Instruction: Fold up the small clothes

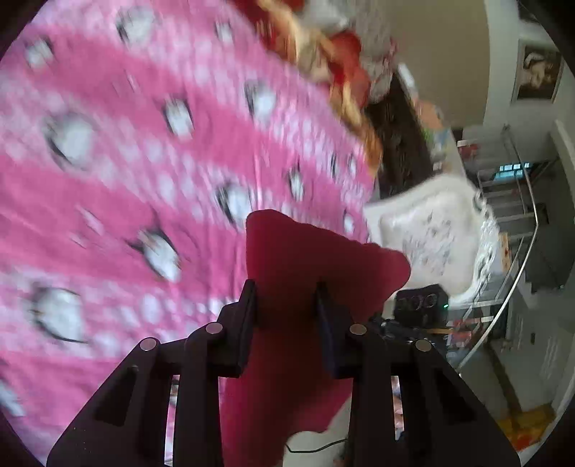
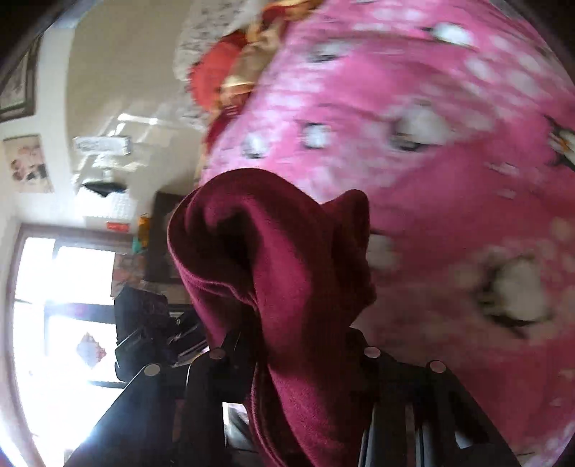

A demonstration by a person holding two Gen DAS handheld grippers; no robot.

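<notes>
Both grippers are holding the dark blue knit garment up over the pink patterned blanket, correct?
Not quite: the garment is dark red, not dark blue. The left wrist view shows the dark red knit garment between the fingers of the left gripper, and the right wrist view shows the same cloth draped over the right gripper. The pink patterned blanket does lie behind it.

Under you lies a bed, covered by a pink blanket (image 1: 151, 186) with paler pink bands and white, dark-outlined cartoon shapes — blurred in both wrist views, so you cannot read the print closely. Along the bed's far edge a heap of red and gold bedding (image 1: 337, 68) rests on the blanket — beside it, white patterned cloth (image 2: 212, 25).
</notes>
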